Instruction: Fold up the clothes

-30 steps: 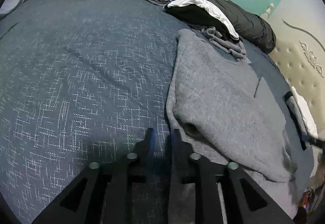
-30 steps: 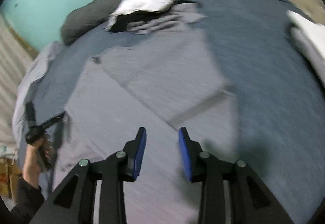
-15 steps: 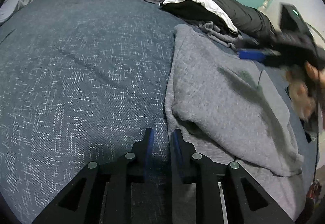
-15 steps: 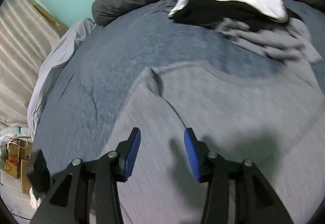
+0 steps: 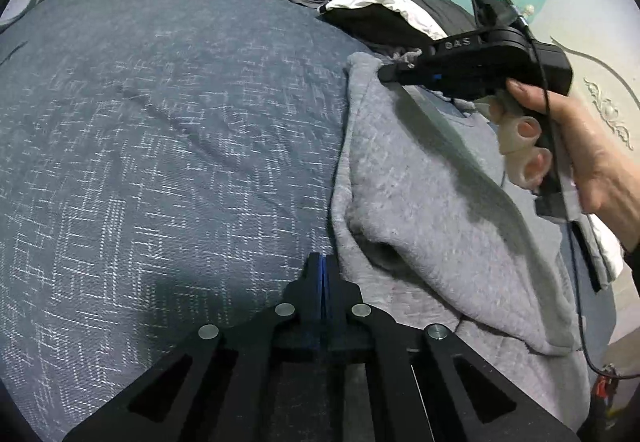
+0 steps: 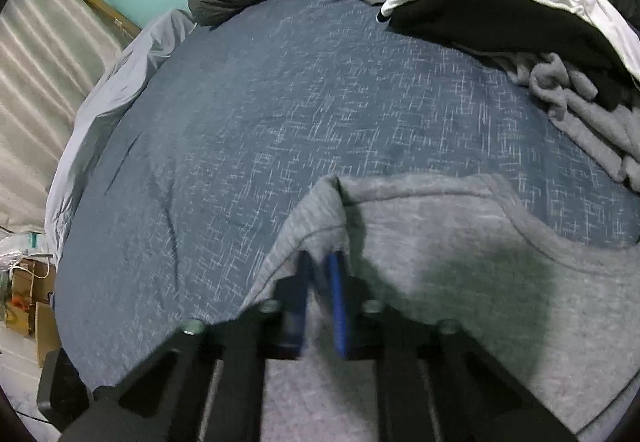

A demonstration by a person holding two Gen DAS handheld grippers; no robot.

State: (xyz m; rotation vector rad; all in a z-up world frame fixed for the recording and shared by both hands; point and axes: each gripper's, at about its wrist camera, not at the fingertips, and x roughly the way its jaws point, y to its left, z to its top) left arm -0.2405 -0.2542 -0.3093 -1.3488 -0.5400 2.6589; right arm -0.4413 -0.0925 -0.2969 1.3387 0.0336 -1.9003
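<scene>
grey sweatshirt (image 5: pixel 432 209) | lying spread on the blue bed cover (image 5: pixel 168 145), partly folded over itself | collar end (image 6: pixel 520 217) facing the heap of unfolded clothes (image 6: pixel 520 1) piled by the dark pillows

I am seeing only one piece of lettering: raised characters reading roughly "DAS" are showing on the side of the black plastic handheld right gripper (image 5: pixel 390 73) in the left wrist view. I cannot be sure of the letters. Nothing else is readable.
</scene>
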